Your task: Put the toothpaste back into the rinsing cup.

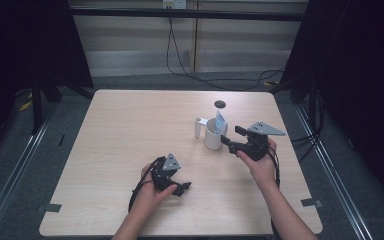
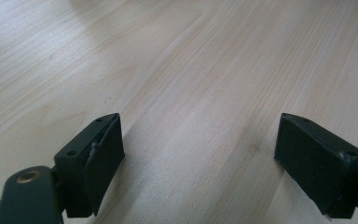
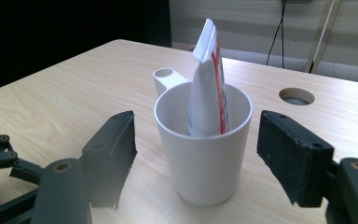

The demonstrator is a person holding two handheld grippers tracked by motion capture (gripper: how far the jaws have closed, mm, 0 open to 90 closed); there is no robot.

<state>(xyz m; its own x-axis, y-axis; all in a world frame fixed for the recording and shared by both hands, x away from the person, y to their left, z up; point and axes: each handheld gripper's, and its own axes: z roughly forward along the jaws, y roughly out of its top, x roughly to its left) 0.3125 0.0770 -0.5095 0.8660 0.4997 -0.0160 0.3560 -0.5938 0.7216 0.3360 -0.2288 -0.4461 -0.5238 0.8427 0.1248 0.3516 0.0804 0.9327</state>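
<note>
A white cup (image 1: 212,136) stands right of the table's middle, with a white, red-striped tube (image 1: 221,121) upright inside it. In the right gripper view the cup (image 3: 204,154) and tube (image 3: 207,84) are close ahead, and a white tubular handle (image 3: 166,77) sticks out behind the rim. My right gripper (image 1: 233,136) is open just right of the cup. Its jaws (image 3: 196,121) stand wide on either side of the cup without touching it. My left gripper (image 1: 182,188) rests low near the front of the table, open (image 2: 200,123) over bare wood with nothing between its jaws.
A round hole (image 1: 220,104) pierces the wooden table (image 1: 125,130) behind the cup. Cables run across the floor beyond the far edge. Dark frames and curtains stand on both sides. Bare wood stretches across the table's left half.
</note>
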